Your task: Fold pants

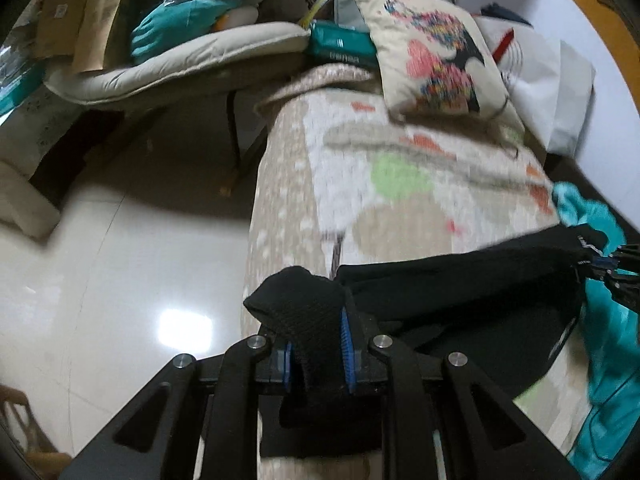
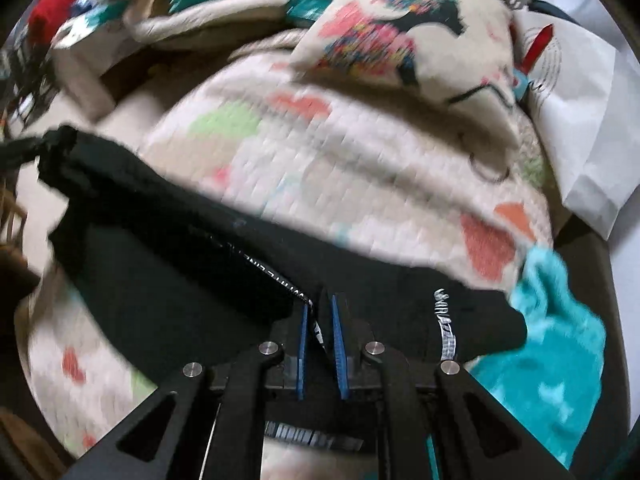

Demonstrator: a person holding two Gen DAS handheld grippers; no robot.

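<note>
Pants, black, one pair (image 1: 460, 280): knit or jersey fabric, judged light, limp and non-fragile, liable to sag and bunch between holds; best taken at opposite corners of one edge, as here. Location: stretched across the near end of a quilted sofa cover (image 1: 360, 148), partly lifted. Left gripper (image 1: 318, 344): one, jaws narrow, blue pads clamped on a bunched black corner. Right gripper (image 2: 320, 332): one, jaws narrow, pinching the edge near white lettering; a white-printed label (image 2: 446, 328) lies just beside. Teal cloth (image 2: 548, 340): one, crumpled, touching the pants at the sofa's right side. Farther back: printed cushion (image 1: 432, 44), one, resting on the cover; white paper bag (image 1: 548, 80), one, beside it. Beyond, left: padded chair cushion (image 1: 180, 60), one, piled with bags and cardboard, count unclear.
</note>
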